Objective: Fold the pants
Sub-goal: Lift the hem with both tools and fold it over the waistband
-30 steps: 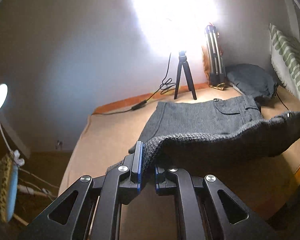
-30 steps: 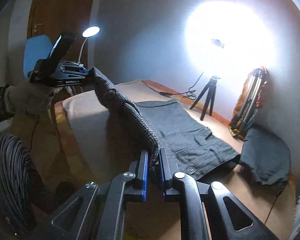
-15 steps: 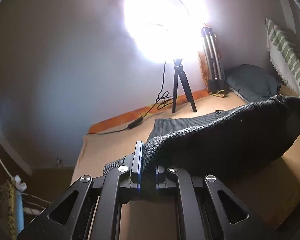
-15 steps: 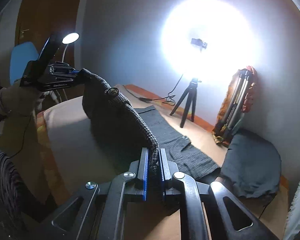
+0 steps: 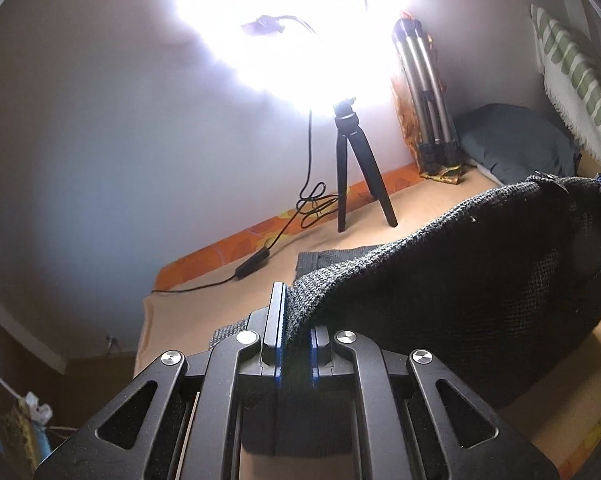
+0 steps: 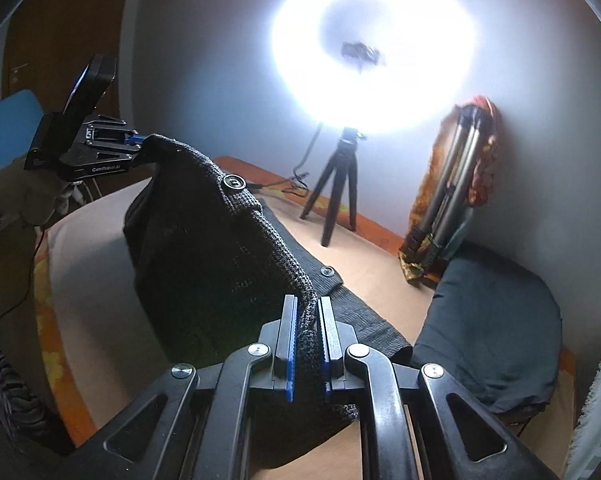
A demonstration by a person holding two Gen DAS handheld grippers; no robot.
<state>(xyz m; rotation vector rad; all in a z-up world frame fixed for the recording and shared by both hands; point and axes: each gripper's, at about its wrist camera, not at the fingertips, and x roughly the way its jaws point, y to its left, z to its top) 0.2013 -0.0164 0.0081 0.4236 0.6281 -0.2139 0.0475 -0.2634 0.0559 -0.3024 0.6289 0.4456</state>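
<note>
Nearest the right wrist camera, the right gripper (image 6: 307, 344) pinches one end of the dark grey knitted pants (image 6: 220, 248) at a folded edge, its blue pads pressed onto the cloth. The left gripper (image 5: 296, 344) clamps the other end the same way, so the raised edge hangs taut between the two, probably so one half can be carried over and laid squarely on the half lying flat on the tan bed (image 6: 100, 280). Beyond the pants stands the small black tripod (image 6: 336, 196) of the glaring white ring light (image 6: 372, 48); beside it a folded silver tripod (image 6: 456, 188) leans on the wall, with a dark grey pillow (image 6: 492, 320) next to the pants. Compared with a second ago, the held edge is higher and further over the flat half, hiding most of it.
</note>
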